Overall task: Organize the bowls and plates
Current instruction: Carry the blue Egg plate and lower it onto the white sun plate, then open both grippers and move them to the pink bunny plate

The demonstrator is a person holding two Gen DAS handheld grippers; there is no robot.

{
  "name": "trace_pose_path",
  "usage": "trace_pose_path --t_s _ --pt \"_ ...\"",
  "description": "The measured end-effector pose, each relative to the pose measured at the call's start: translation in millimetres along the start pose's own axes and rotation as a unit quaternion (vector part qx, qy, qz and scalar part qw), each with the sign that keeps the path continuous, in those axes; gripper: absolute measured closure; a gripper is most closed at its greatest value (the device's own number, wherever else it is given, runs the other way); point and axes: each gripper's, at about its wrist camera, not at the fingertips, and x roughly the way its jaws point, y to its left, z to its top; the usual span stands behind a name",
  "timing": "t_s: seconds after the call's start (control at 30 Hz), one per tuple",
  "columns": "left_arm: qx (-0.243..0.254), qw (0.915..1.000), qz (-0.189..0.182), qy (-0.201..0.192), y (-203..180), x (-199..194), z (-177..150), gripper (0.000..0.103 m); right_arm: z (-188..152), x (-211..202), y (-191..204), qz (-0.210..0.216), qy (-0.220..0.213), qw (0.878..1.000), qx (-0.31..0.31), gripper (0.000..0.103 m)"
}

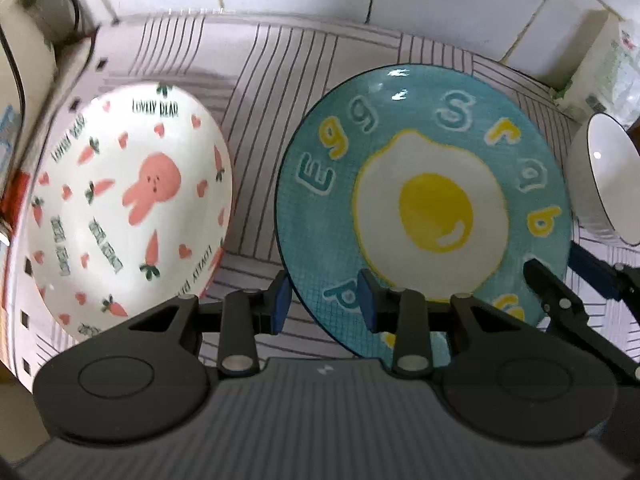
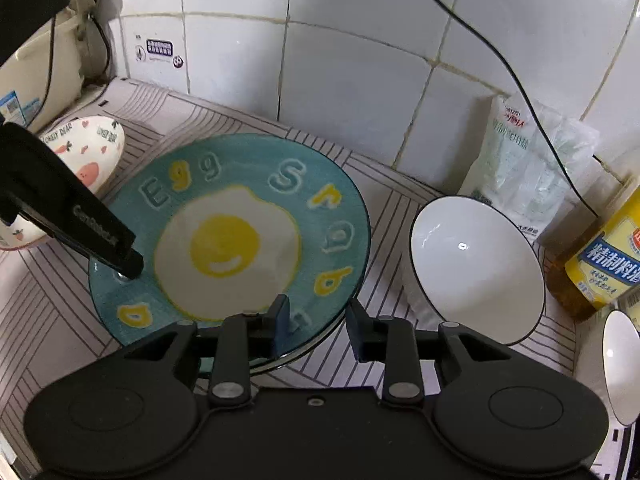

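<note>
1. A striped, cloth-covered surface point(image 2: 60, 320) is carrying everything, against a white tiled wall.
2. A round teal ceramic plate with a fried-egg picture point(image 1: 424, 208) is lying flat and empty in the middle, directly beneath both claws. Being round, it is offering no long axis.
3. A white rabbit-and-carrot bowl point(image 1: 132, 200) is sitting empty just left of the plate, nearer the left claw.
4. A white dark-rimmed bowl point(image 2: 476, 264) is sitting empty just right of the plate, nearer the right claw.
5. The left claw point(image 1: 324, 300) is pointing steeply down, its jaws apart and straddling the plate's left rim. I am seeing no pad pressing on it.
6. The right claw point(image 2: 320, 324) is hovering with its jaws apart astride the plate's near-right rim, not clamping it.
</note>
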Motion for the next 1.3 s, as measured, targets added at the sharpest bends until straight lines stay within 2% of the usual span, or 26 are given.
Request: trace_pose_path --t_s 0.03,0.13,0.27,0.37,0.47,0.53,0.63,0.77,0.87,0.93,1.03,1.17,1.3 --pt "0.001 1.0 0.004 0.0 -1.3 0.4 -0.8 0.069 -0.1 1.0 0.3 -0.003 -0.001 1.0 0.003 0.068" --pt "0.0 1.0 -0.001 0.002 1.4 0.4 -0.5 0.069 -2.1 1.9 9.0 -0.023 -0.015 0.999 -0.04 0.069" --pt "-0.007 0.9996 -0.022 0.013 7.9 -6.0 -1.6 0.069 -1.1 -2.3 -9.2 0.011 -0.009 1.0 0.02 0.071" --pt "0.017 0.9994 -0.029 -0.001 6.2 -25.2 -7.2 0.066 -2.9 -18.2 -18.9 0.033 -0.021 0.998 0.046 0.072" --pt "0.032 0.9985 -0.037 -0.022 7.5 -54.7 -16.5 0.062 -2.8 -43.7 -13.6 0.0 -0.044 0.999 0.016 0.07" --pt "0.038 0.9978 -0.044 -0.033 9.5 -71.8 -22.7 0.059 -1.5 -57.9 -9.6 -0.01 -0.05 0.999 0.006 0.067" --pt "0.05 0.9964 -0.045 -0.053 11.6 -99.4 -30.6 0.053 2.0 -80.6 -6.7 0.002 -0.068 0.998 -0.002 0.059" --pt "0.052 0.9937 -0.055 -0.082 24.7 -132.3 -41.2 0.052 9.4 -104.3 -2.7 0.008 -0.074 0.997 0.008 0.053" --pt "0.04 0.9931 -0.066 -0.088 37.9 -144.8 -47.4 0.052 10.5 -122.2 -2.4 0.023 -0.07 0.997 0.023 0.053" --pt "0.036 0.9928 -0.07 -0.09 48.5 -151.9 -52.8 0.05 11.3 -141.3 -2.9 0.051 -0.086 0.994 0.039 0.045" --pt "0.033 0.9919 -0.08 -0.092 66.9 -159.5 -60.3 0.047 12.6 -165.4 1.6 0.073 -0.096 0.992 0.043 0.041" --pt "0.05 0.9891 -0.092 -0.104 88.8 -170.2 -69.7 0.047 15.2 -184.7 16.5 0.08 -0.11 0.99 0.035 0.034" --pt "0.076 0.9857 -0.096 -0.115 114.7 -180.3 -75.8 0.045 15.3 -193.3 36.4 0.11 -0.119 0.986 0.04 0.029"
